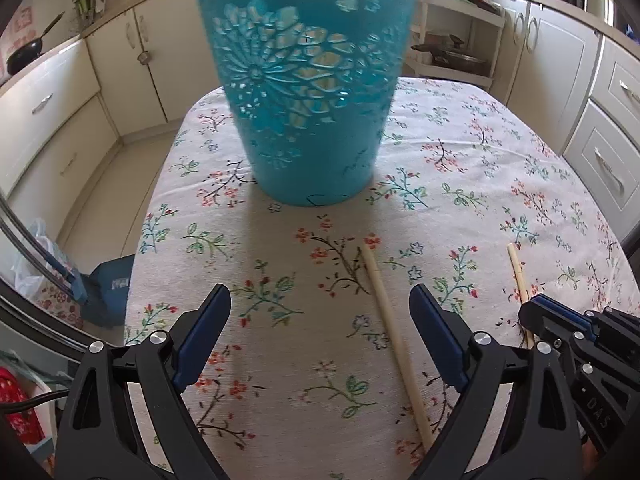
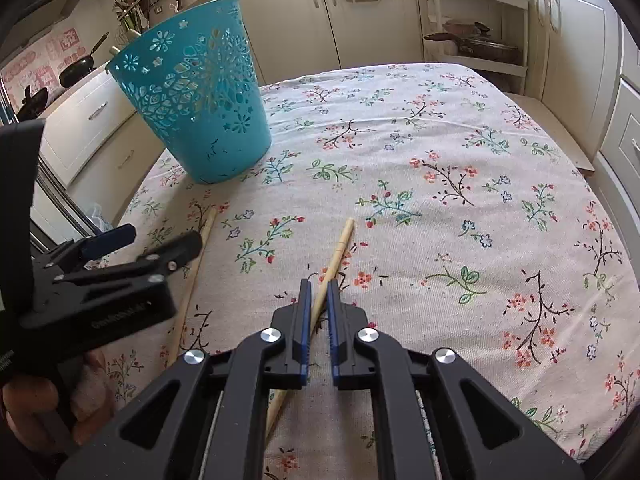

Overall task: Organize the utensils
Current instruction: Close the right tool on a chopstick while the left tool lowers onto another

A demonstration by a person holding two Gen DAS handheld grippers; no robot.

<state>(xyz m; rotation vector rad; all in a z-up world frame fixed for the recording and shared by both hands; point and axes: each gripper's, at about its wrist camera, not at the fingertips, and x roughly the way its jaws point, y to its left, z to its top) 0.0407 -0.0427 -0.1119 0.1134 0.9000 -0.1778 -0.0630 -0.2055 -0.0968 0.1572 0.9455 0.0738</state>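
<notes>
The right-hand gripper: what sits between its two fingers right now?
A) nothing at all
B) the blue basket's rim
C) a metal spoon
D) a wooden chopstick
D: in the right wrist view, the right gripper has its fingers nearly closed around a wooden chopstick lying on the floral tablecloth.

floral tablecloth (image 2: 460,152), cream cabinets (image 2: 288,16), black pan (image 1: 24,56), white shelf rack (image 2: 476,28)

Cream kitchen cabinets (image 2: 304,12), floral tablecloth (image 2: 440,152), daylight.
</notes>
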